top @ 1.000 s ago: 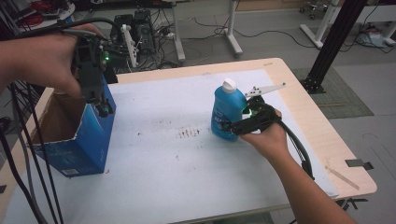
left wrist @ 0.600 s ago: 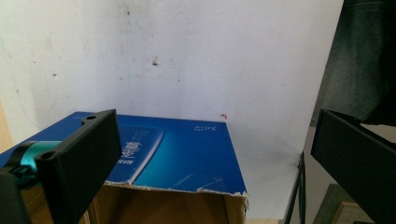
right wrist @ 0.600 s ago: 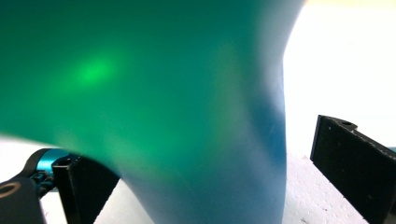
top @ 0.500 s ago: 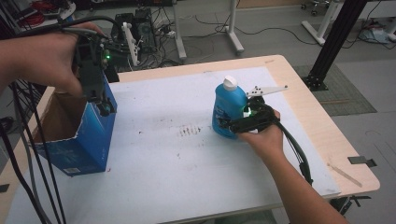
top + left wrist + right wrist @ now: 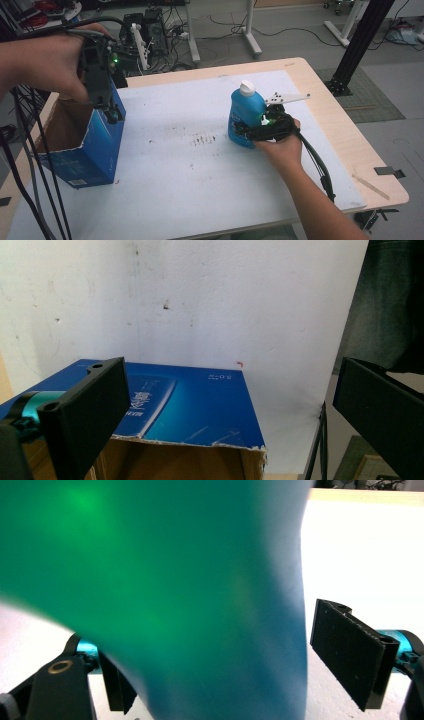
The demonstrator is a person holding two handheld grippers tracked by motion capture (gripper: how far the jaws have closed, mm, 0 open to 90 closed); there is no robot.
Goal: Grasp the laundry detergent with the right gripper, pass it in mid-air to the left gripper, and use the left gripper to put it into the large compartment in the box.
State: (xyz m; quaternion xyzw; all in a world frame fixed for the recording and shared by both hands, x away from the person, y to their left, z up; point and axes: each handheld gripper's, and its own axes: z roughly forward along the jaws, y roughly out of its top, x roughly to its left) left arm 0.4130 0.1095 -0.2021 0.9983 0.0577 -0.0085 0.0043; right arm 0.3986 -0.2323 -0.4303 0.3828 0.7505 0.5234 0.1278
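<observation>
A: Stage of work. The blue bottle (image 5: 246, 116) with its white cap (image 5: 247, 87) stands upright on the white table cover (image 5: 175, 165), right of centre and toward the far side. The right gripper (image 5: 245, 132) comes in level from the right at the bottle's lower body.

B: State of that gripper?

A: Its jaws have just been closing, with the bottle between them. In the right gripper view the bottle (image 5: 165, 595) bulks large and blurred between the jaws; the right-hand jaw stands just clear of the bottle's wall, with a strip of white showing between, and the left-hand jaw is mostly hidden behind the bottle. Judged so: not yet a firm grip.

B: And the other side?

A: The left gripper (image 5: 107, 112) is at the far right corner of the open blue carton (image 5: 92, 150), which sits at the left edge of the table. In the left gripper view the jaws stand wide apart, one to each side, above the carton's torn rim (image 5: 190, 442), gripping nothing that can be seen. Whether a jaw touches the carton wall cannot be told.

B: Done and left?

A: Done: the bottle reached and bracketed, the carton attended by the left hand. Left, by judgement: finish the closure, lift the bottle, carry it left across the table, and lower it into the carton. The bottle and carton are well apart.
</observation>
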